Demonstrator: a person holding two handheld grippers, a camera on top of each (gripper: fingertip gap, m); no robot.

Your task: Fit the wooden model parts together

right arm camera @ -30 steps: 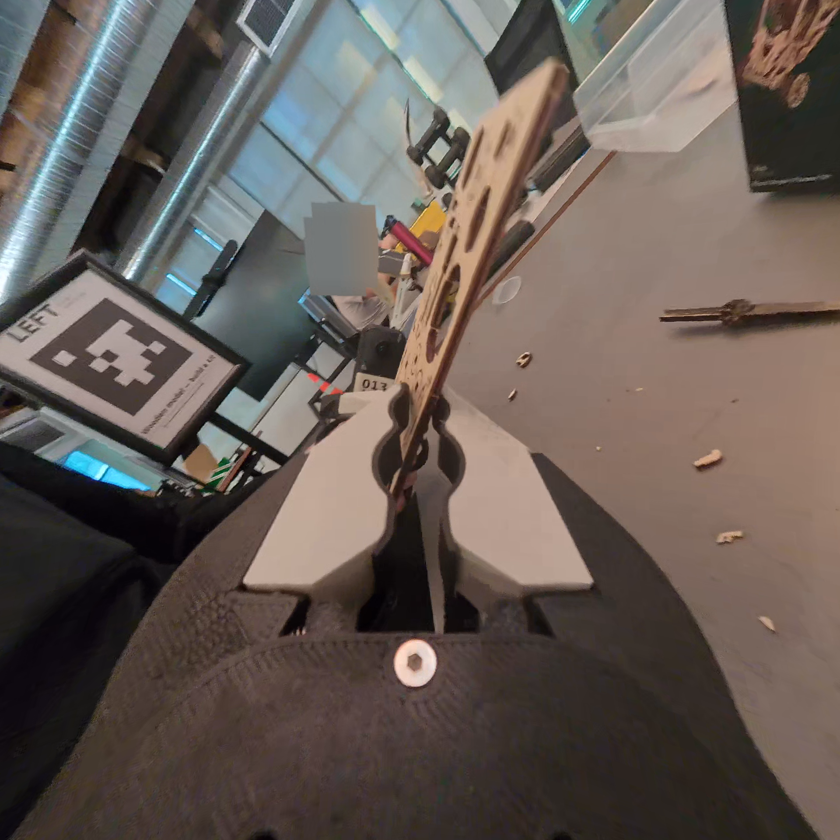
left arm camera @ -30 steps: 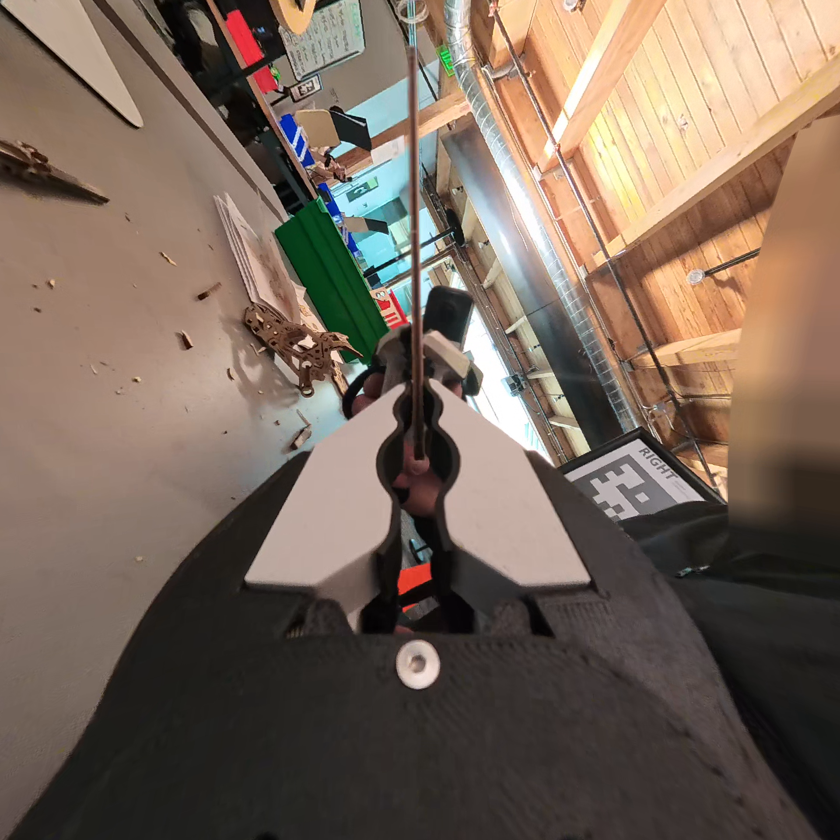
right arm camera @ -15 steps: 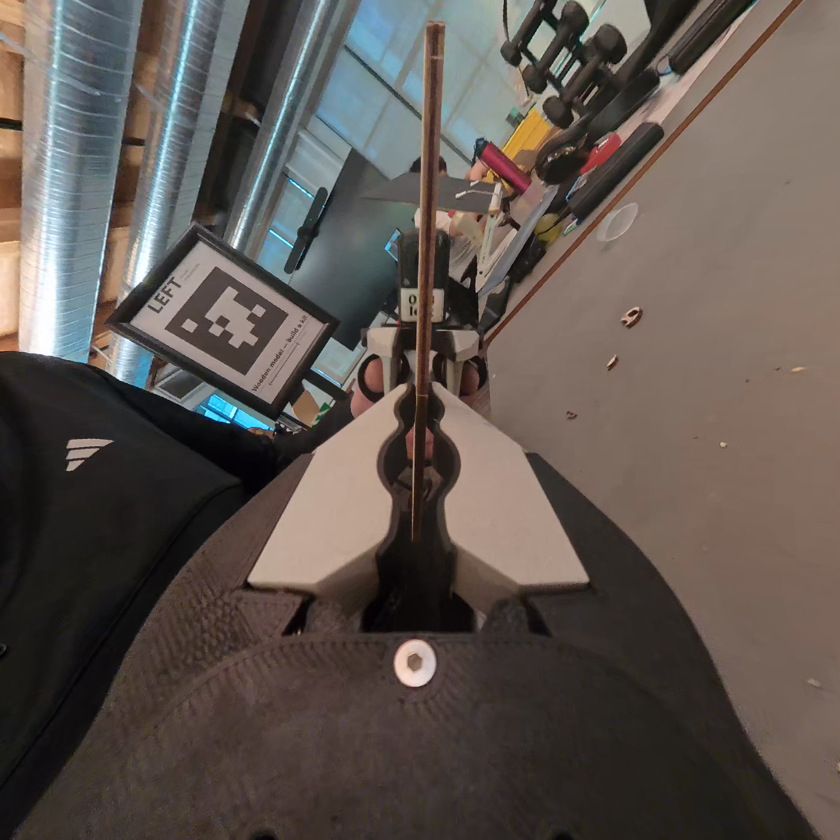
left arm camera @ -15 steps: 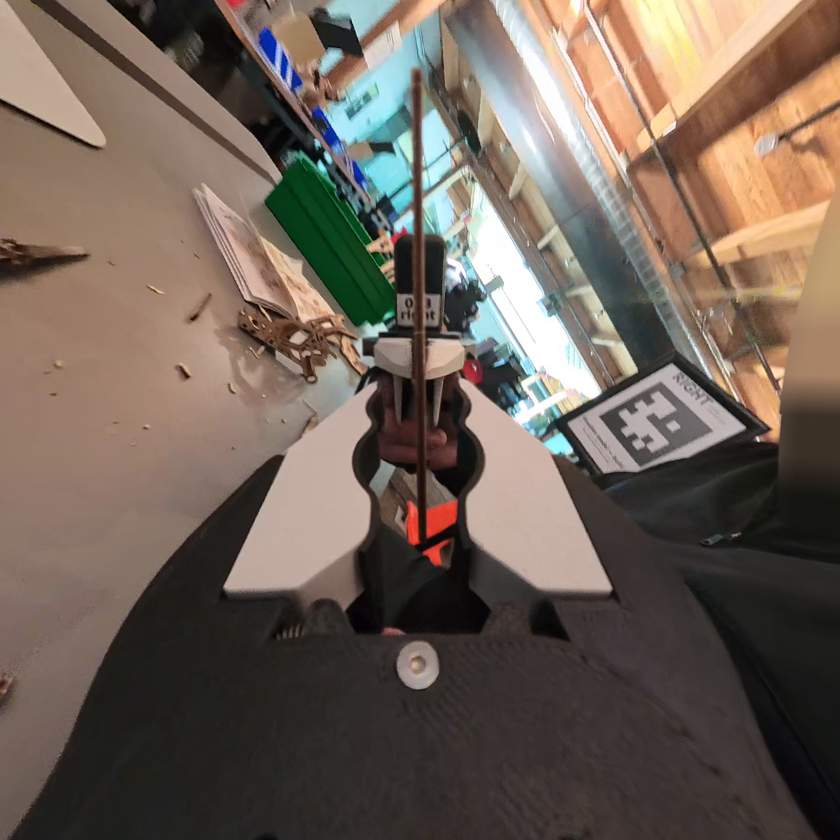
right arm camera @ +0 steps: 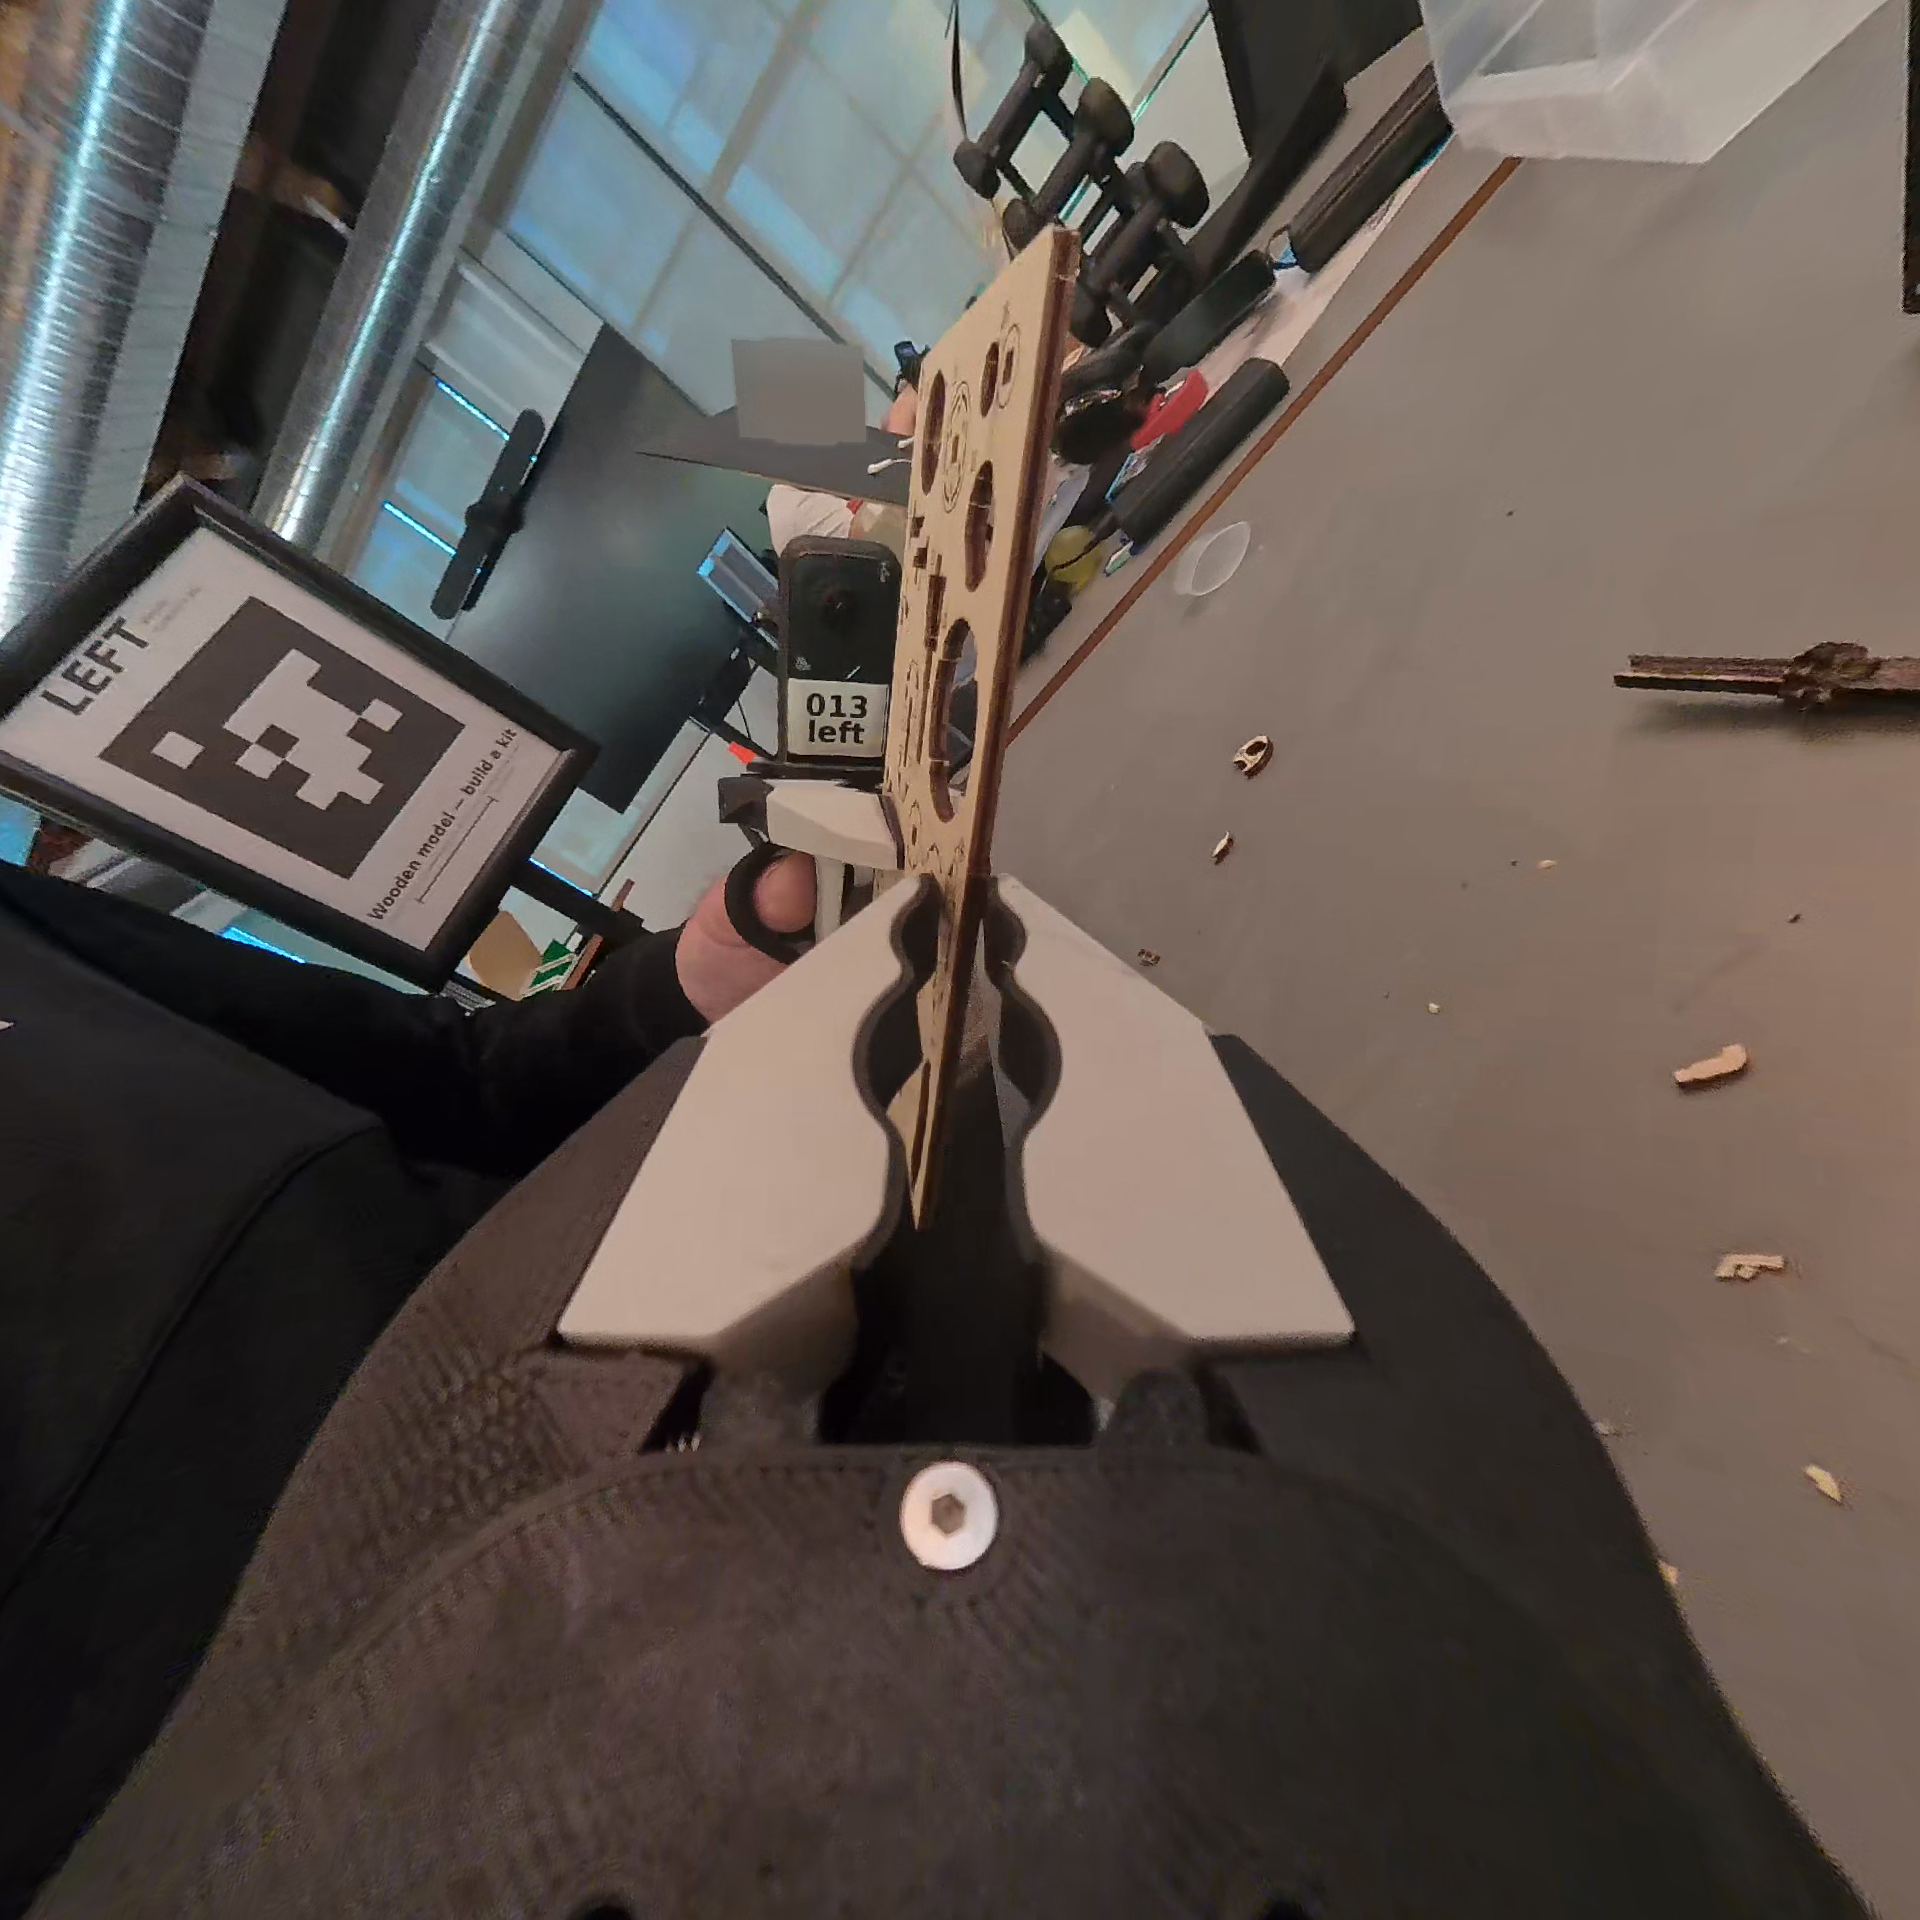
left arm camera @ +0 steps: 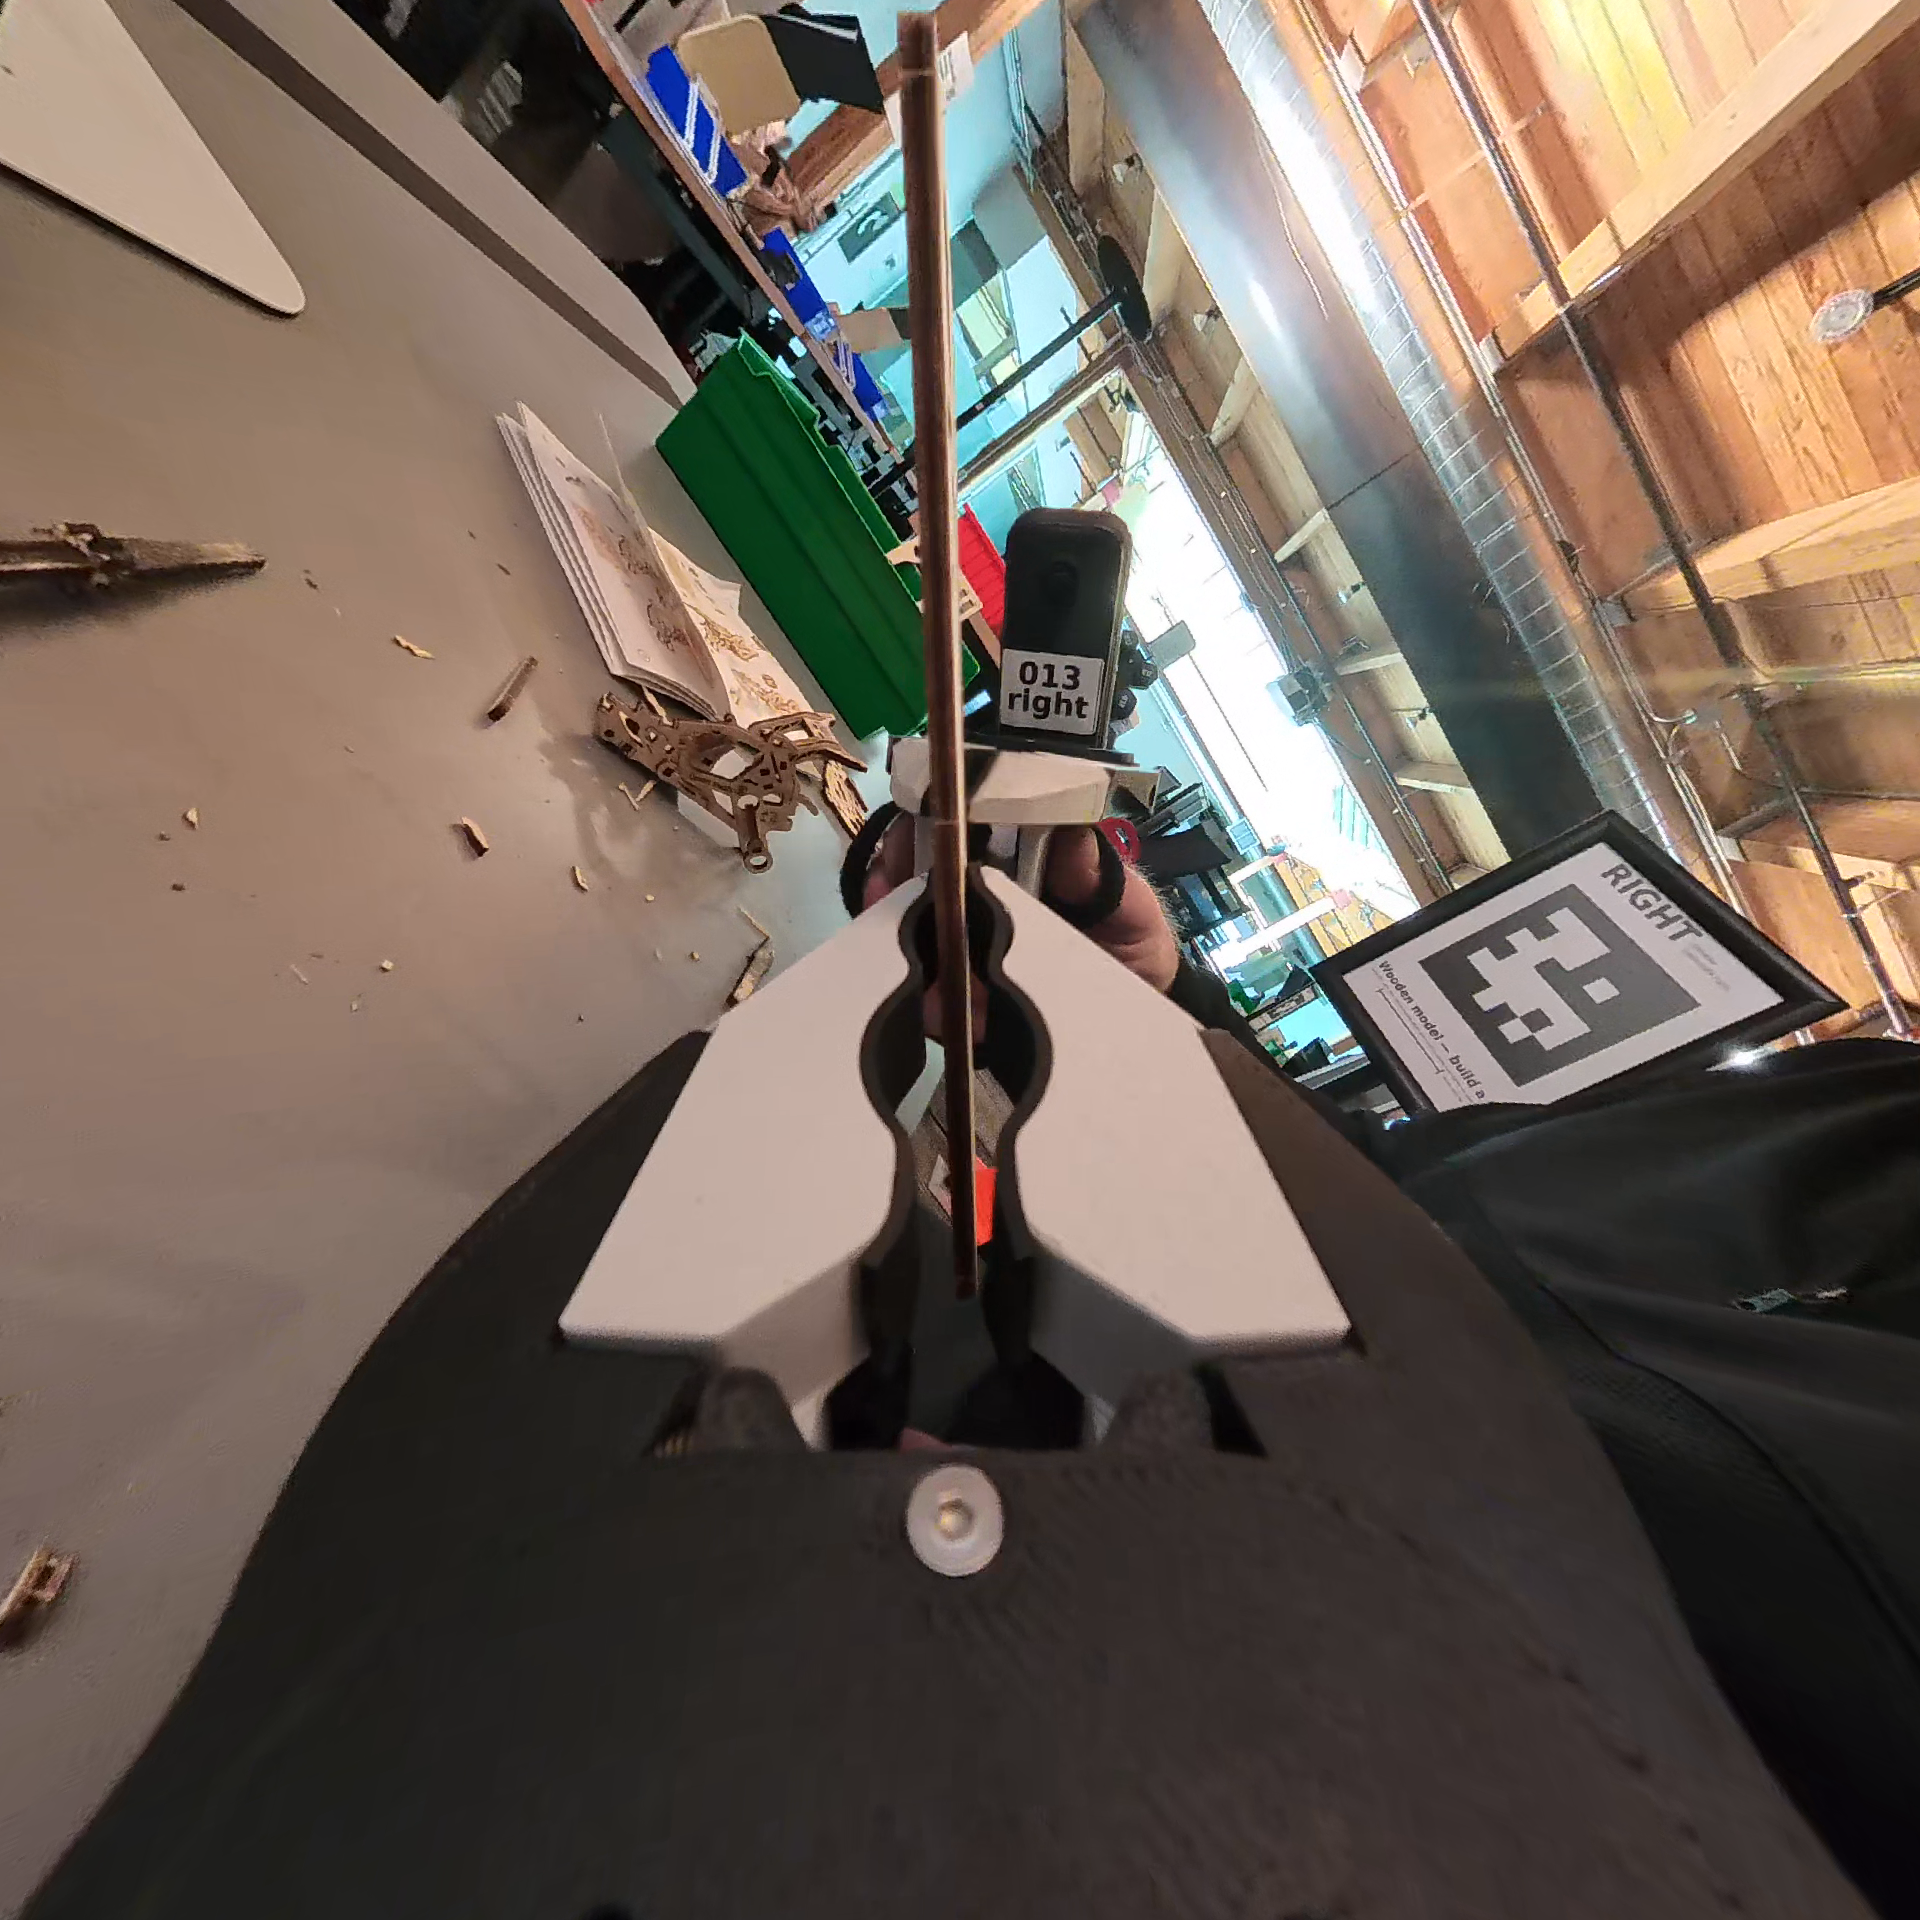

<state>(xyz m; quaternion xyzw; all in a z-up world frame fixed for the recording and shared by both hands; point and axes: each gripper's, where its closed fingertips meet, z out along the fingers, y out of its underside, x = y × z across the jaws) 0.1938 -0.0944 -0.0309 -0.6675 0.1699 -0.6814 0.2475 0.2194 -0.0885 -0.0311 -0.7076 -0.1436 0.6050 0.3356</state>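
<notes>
Two tools hold one thin wooden sheet (left arm camera: 940,665) from opposite ends, above a grey counter (left arm camera: 260,727). Left wrist view, left to right: a dark pointed wooden part (left arm camera: 114,556) lies flat at the counter's left edge; wood chips (left arm camera: 473,834) are scattered beside it; an open booklet (left arm camera: 623,582) lies further back, with an assembled wooden piece (left arm camera: 717,769) just in front of it and a green bin (left arm camera: 800,540) behind. At centre the left tool (left arm camera: 954,914) is clenched on the sheet, seen edge-on, with the right tool (left arm camera: 997,795) gripping its far part. Right wrist view, left to right: a framed marker card (right arm camera: 270,727); the left tool (right arm camera: 831,821) and the hand (right arm camera: 727,945) on it; the right tool (right arm camera: 961,894), closed on the sheet (right arm camera: 971,582), whose cut-out face is tilted leftward; the counter (right arm camera: 1507,1039) with chips (right arm camera: 1709,1067); and the dark wooden part (right arm camera: 1777,670).
</notes>
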